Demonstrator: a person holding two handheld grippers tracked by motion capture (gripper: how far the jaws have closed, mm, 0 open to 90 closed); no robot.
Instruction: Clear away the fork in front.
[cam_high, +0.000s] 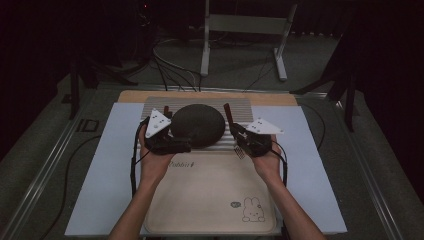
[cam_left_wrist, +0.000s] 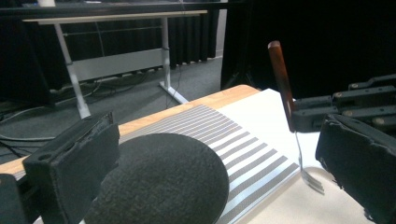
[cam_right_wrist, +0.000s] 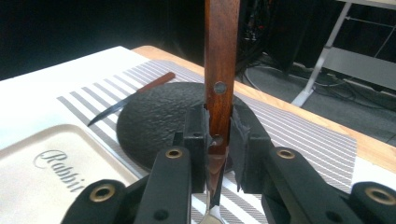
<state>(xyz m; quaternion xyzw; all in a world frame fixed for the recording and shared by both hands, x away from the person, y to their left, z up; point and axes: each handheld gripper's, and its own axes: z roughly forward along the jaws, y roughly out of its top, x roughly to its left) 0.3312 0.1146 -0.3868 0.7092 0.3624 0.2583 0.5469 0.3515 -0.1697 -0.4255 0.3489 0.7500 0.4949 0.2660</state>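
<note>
Now we hold the fork up, not yet set down.
Our right gripper (cam_high: 239, 134) pinches the fork (cam_left_wrist: 286, 88) by its wooden handle, just right of the black plate (cam_high: 196, 125); our left gripper (cam_high: 175, 142) has spread jaws around the plate's near-left edge. The knife (cam_right_wrist: 128, 99) lies beyond, on the striped mat (cam_high: 240, 107). The tray (cam_high: 210, 200) waits near us; the room is dark.

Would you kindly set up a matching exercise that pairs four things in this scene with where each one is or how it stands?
Things:
1. fork
2. knife
3. round dark plate
4. left gripper

Places or states:
A. lying flat on the striped mat beside the plate
B. open, nothing held
C. clamped upright in the right gripper, tines down
D. resting on the striped mat, between the two grippers

Pairs: 1-C, 2-A, 3-D, 4-B
</note>
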